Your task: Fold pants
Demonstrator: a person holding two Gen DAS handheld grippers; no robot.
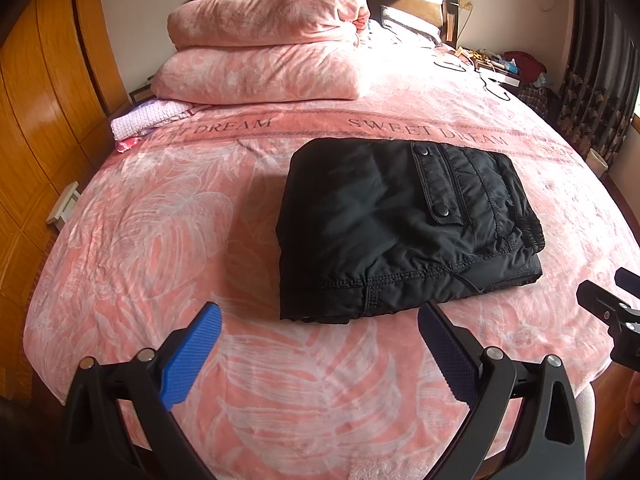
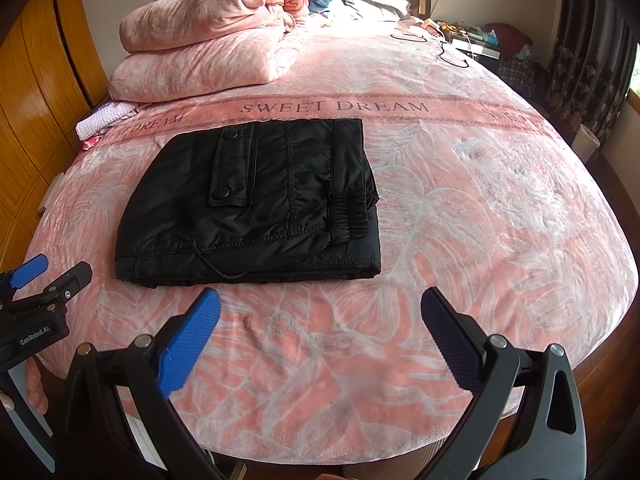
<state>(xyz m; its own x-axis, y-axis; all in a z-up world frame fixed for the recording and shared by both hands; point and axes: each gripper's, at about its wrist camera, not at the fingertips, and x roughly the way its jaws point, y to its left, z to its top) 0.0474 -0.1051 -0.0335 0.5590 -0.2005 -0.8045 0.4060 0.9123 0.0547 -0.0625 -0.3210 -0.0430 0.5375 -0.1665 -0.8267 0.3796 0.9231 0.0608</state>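
left wrist view: the bed fills the frame, covered by a pink fleece blanket with a pale leaf print and a band reading "sweet dream". a wooden wardrobe lines the left side of the room; dark patterned curtains hang at the right. a folded pink quilt sits stacked in two thick layers at the head of the bed, with a small white knitted cloth just beside its lower left corner. a cluttered nightstand stands at the far right; its items are too small to identify.

the pants lie folded into a compact rectangle near the middle of the bed, right of centre in this view. the fabric is black and slightly glossy, with stitched seams, a snap-buttoned pocket flap and a gathered elastic cuff at the right edge.

the left claw hangs above the blanket near the foot edge, jaws spread wide, holding nothing. its ribbed pads are blue on black arms. the right claw matches it: wide apart, holding nothing, just short of the pants. in the left wrist view it is cut off at the right edge.
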